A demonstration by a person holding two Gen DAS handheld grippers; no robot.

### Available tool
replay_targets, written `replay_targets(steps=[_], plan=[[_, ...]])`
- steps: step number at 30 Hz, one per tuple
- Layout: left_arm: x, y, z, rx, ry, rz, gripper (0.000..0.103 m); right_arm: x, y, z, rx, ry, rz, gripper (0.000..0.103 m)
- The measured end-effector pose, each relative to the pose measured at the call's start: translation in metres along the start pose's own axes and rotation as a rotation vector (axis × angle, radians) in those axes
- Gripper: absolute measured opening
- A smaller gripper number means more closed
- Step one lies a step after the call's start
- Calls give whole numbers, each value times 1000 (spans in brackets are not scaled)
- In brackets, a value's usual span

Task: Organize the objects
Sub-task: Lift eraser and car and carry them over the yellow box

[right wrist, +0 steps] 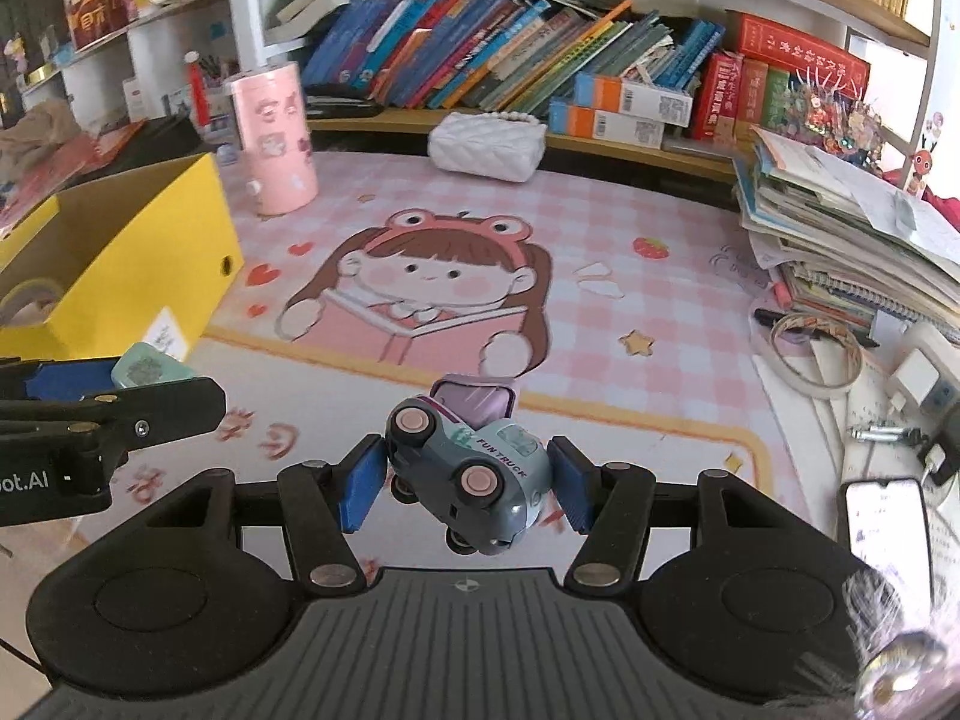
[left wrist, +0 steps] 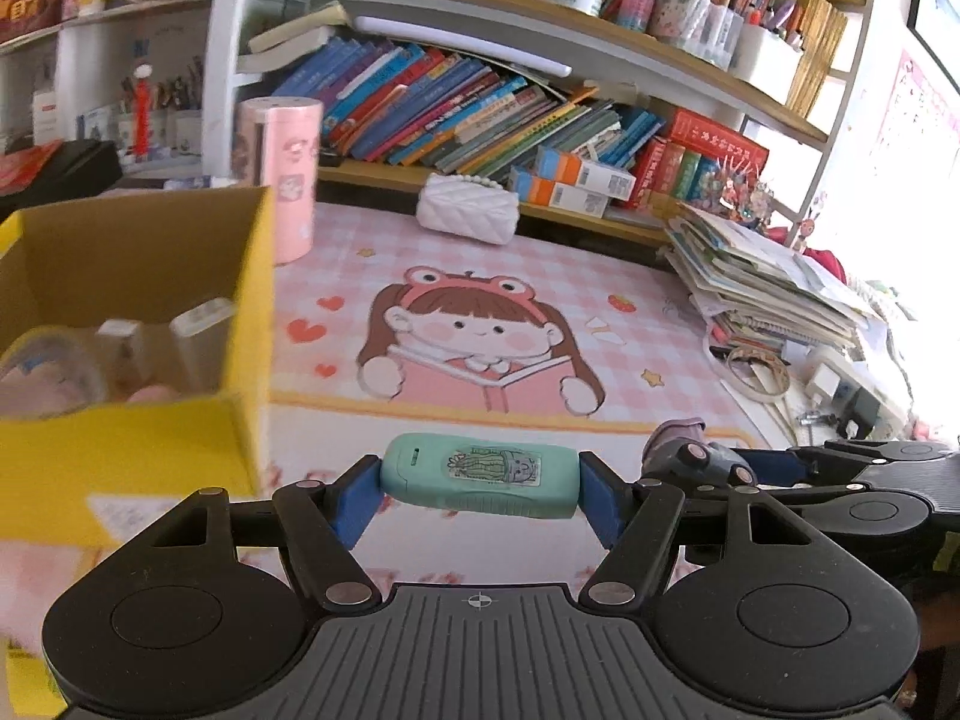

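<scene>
My left gripper (left wrist: 480, 495) is shut on a mint-green correction tape case (left wrist: 480, 476) with a cactus sticker, held crosswise above the pink desk mat (left wrist: 630, 276). A yellow cardboard box (left wrist: 138, 450) stands just to its left, open, with tape rolls and small items inside. My right gripper (right wrist: 465, 483) is shut on a grey-blue toy truck (right wrist: 471, 468) with pink wheels, tilted on its side above the mat (right wrist: 660, 300). The left gripper and the green case (right wrist: 147, 367) show at the left of the right wrist view, beside the yellow box (right wrist: 126, 264).
A pink cylinder tin (right wrist: 273, 138) and a white quilted purse (right wrist: 486, 144) stand at the back of the mat. Bookshelves (right wrist: 510, 60) run behind. A stack of books and papers (right wrist: 840, 240), a tape ring (right wrist: 810, 354) and a phone (right wrist: 888, 528) lie at the right.
</scene>
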State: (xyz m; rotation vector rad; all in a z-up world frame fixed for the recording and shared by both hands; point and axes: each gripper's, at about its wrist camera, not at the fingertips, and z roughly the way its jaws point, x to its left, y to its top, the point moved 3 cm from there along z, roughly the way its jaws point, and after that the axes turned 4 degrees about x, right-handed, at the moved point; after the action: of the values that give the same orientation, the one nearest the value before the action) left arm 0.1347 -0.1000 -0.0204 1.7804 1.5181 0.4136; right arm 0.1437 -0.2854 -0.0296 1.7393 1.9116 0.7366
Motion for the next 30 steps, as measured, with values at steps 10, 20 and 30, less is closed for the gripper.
replay_targets(steps=[10,20,30], plan=[[40,-35,-50,7,39,-52,69,61,-32,-21,52,36,-34,56],[74,-57,-92,-15,70,-78,69,115,-51,-37,56,82,-65,56],[101,-67,-122,-43,105,-72,69,159,-62,-46,46,130,-83,56]])
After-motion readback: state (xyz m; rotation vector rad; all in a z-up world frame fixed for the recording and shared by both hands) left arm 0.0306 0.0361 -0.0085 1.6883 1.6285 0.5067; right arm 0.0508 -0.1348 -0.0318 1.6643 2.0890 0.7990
